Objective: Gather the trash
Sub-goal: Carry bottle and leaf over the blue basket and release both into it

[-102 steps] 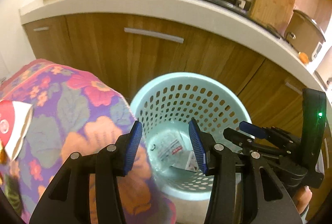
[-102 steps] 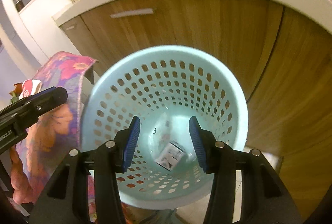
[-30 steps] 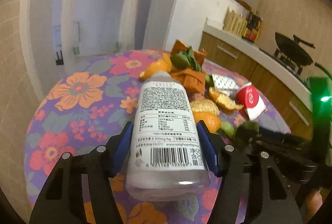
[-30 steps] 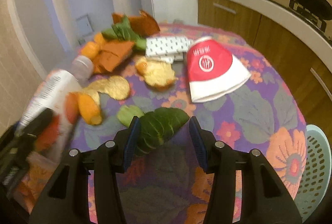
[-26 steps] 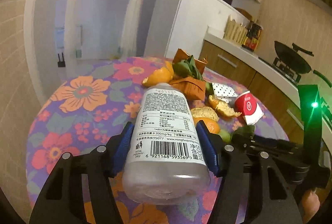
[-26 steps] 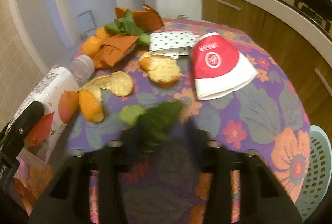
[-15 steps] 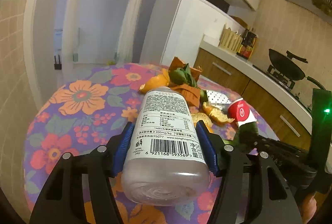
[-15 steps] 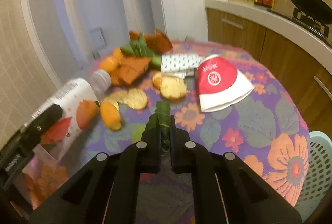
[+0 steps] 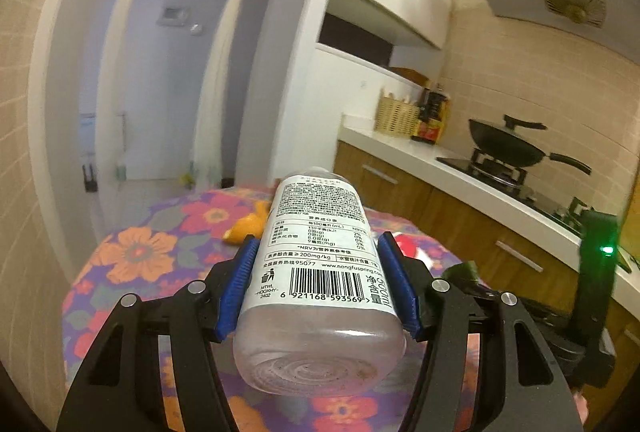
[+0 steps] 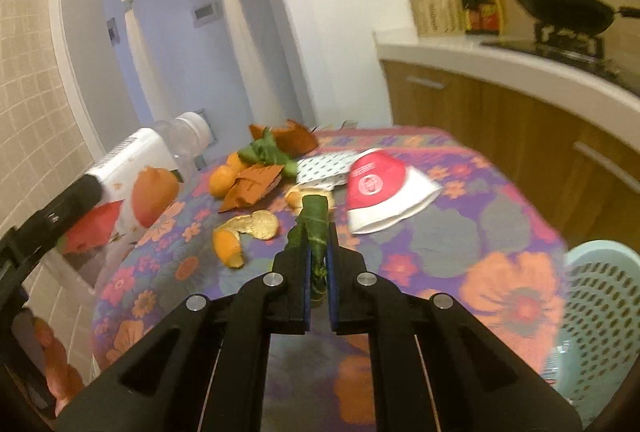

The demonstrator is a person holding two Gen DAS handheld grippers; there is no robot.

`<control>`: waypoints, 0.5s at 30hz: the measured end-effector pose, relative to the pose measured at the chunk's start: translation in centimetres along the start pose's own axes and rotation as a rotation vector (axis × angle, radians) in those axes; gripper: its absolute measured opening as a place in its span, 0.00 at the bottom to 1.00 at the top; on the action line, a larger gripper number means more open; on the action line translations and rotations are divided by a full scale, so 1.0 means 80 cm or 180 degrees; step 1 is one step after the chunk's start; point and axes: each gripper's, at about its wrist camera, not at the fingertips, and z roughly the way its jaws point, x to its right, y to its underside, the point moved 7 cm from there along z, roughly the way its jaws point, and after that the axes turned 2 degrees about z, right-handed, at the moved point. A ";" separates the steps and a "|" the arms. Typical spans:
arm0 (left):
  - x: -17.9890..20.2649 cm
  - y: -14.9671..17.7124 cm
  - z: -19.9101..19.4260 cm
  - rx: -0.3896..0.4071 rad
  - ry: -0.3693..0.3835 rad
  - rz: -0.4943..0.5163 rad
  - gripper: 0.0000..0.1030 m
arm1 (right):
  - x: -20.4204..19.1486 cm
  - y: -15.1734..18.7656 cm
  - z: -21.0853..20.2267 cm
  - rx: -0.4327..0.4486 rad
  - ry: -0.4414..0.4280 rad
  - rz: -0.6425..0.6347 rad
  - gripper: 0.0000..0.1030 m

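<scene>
My left gripper [image 9: 318, 286] is shut on a clear plastic bottle [image 9: 320, 272] with a white label, held base-first above the floral table [image 9: 132, 256]; the bottle also shows in the right wrist view [image 10: 140, 172]. My right gripper [image 10: 318, 252] is shut on a green leaf [image 10: 314, 216] and holds it above the table [image 10: 500, 232]. The pale blue perforated trash basket [image 10: 600, 312] stands beside the table at the lower right. Orange peels [image 10: 244, 232], brown paper scraps [image 10: 252, 188], a dotted wrapper [image 10: 324, 166] and a red and white paper cup [image 10: 384, 188] lie on the table.
A wooden kitchen counter [image 10: 520, 104] with a wok [image 10: 560, 8] runs along the right. A tiled wall [image 9: 24, 152] is at the left and a doorway with curtains [image 9: 160, 92] lies behind the table.
My right gripper closed on the green leaf and lifted it off the table. My left gripper raised the bottle higher; both views tilted upward.
</scene>
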 end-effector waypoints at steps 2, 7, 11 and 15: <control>0.016 0.000 0.002 -0.0028 0.0056 0.0017 0.57 | 0.014 -0.002 -0.023 0.0074 0.0090 -0.0011 0.04; 0.074 0.000 0.011 -0.0074 0.0253 0.0104 0.57 | 0.065 -0.003 -0.098 0.0314 0.0450 -0.0019 0.04; 0.134 0.001 0.015 -0.0079 0.0487 0.0221 0.57 | 0.114 -0.001 -0.141 0.0404 0.0716 0.0092 0.04; 0.200 0.008 0.018 -0.0085 0.0728 0.0415 0.57 | 0.163 0.009 -0.163 0.0404 0.0882 0.0313 0.04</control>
